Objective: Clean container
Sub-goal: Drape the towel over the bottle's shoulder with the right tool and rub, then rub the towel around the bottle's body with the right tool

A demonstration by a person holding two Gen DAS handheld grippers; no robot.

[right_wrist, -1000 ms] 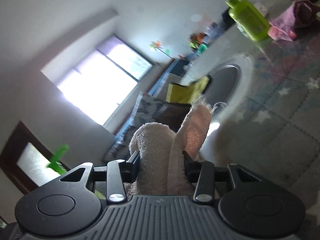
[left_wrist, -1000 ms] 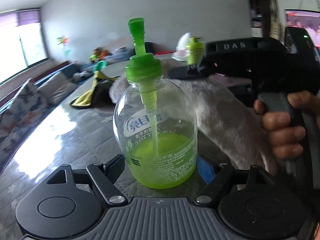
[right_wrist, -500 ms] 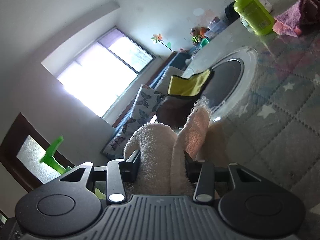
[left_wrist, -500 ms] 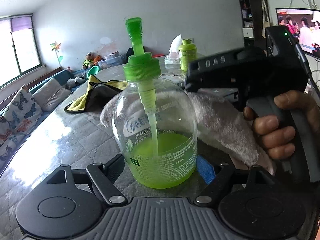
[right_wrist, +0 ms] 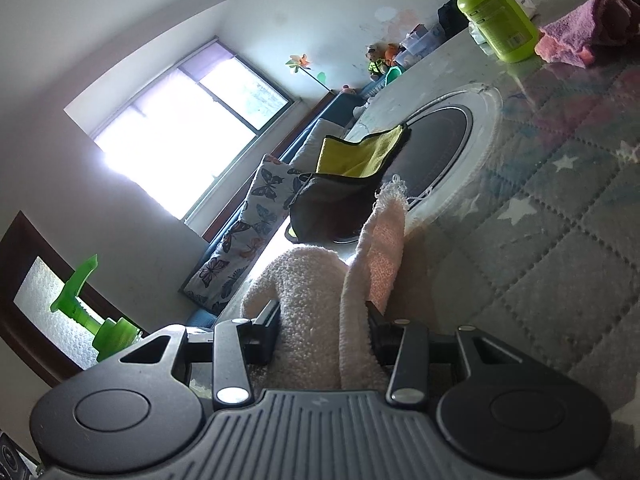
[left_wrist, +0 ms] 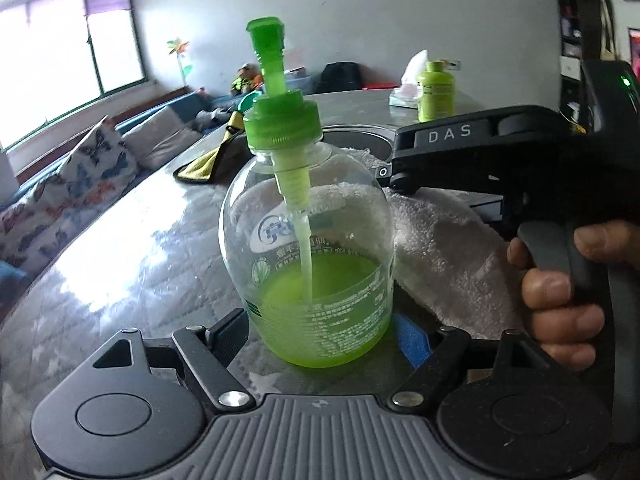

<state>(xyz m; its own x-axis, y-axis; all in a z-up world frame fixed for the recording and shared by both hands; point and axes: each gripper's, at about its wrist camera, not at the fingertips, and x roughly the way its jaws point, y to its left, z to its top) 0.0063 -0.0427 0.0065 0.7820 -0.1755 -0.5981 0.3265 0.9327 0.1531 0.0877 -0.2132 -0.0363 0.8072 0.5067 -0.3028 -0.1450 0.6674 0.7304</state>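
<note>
Daylight from a wide window falls on a quilted, star-patterned table cover [right_wrist: 560, 248] under a clear sheet, with a round inset hob [right_wrist: 444, 136] and a yellow-and-black cloth [right_wrist: 360, 156] beyond. On it stands the soap pump bottle [left_wrist: 316, 264], clear, about a third full of green liquid, upright between the fingers of the left gripper [left_wrist: 320, 332]. Its jaws are spread to the bottle's width and seem to bear on the lower wall, steadying it. The right gripper [right_wrist: 324, 320] has its jaws pinching a bunched pale pink towel [right_wrist: 320, 312], which drapes against the bottle's far side. Wiping the bottle's outside looks to be the step in hand. Next, the towel would need drawing around the curved wall while the left grip keeps the bottle from tipping or turning.
</note>
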